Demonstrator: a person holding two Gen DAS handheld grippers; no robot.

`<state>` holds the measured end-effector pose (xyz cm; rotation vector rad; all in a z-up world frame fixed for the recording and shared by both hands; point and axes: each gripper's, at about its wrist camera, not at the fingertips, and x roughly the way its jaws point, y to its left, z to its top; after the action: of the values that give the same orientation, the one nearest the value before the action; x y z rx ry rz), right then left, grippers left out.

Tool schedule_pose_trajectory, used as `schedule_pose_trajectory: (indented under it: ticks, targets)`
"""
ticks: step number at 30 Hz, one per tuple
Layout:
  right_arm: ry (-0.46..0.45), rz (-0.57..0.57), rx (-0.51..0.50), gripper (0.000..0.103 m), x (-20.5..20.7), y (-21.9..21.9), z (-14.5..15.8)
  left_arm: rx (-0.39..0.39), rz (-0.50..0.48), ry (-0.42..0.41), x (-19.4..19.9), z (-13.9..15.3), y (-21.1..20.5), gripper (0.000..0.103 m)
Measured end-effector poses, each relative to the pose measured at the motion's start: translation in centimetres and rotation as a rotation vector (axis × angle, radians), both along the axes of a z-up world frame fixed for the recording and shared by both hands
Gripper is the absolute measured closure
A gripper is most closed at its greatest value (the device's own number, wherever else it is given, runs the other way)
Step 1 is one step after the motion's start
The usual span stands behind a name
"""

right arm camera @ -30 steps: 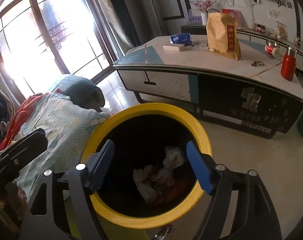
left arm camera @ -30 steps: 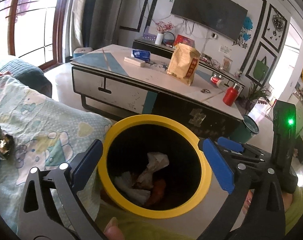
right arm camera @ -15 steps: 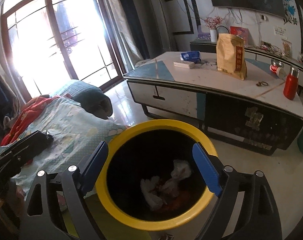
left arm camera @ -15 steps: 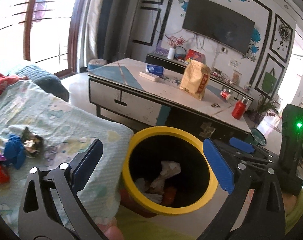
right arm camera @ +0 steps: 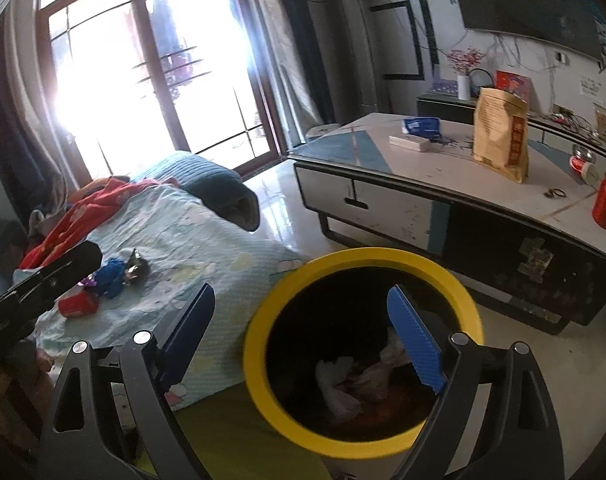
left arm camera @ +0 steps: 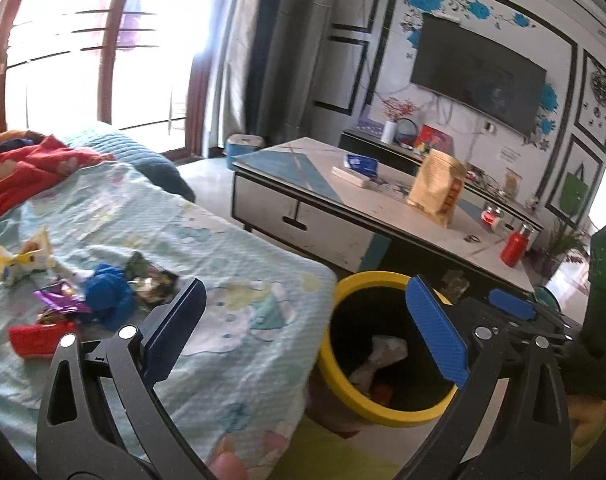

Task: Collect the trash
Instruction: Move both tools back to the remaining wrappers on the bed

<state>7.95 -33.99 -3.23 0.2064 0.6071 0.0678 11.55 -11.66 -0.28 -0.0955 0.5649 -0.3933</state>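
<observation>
Left hand-held gripper (left arm camera: pixel 303 336): jaws spread wide, nothing between the pads. It hangs over the edge of the bed (left arm camera: pixel 231 320), at the corner nearest the bin.

Right hand-held gripper (right arm camera: pixel 303 332): jaws wide and just been opening, nothing between them. It hangs over the bin's near-left rim.

Trash bin (left arm camera: pixel 343 364): black inside, yellow rim, standing on the floor just beside the bed's corner, in front of the desk (left arm camera: pixel 343 216). Crumpled white paper (right arm camera: pixel 335 380) and something orange-red lie at the bottom.

Loose trash on the pale patterned bedcover, well left of the bin: a blue crumpled wad (left arm camera: pixel 107 296), a dark foil wrapper (left arm camera: pixel 151 280) touching it, a purple foil wrapper (left arm camera: pixel 59 296), a red packet (left arm camera: pixel 39 336) and a yellow-white wrapper (left arm camera: pixel 21 260) further left.

On the desk: tan paper bag (left arm camera: pixel 439 192) upright, red bottle (left arm camera: pixel 515 246) near the far corner
</observation>
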Motion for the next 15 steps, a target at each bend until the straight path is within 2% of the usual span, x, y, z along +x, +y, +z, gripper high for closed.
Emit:
schedule_pose_trajectory:
  ticks: [15]
  targets:
    - [-0.009, 0.146, 0.002, 0.017, 1.4, 6.2, 1.0, -0.008, 0.154, -0.036, -0.4, 0.8, 6.4, 0.011]
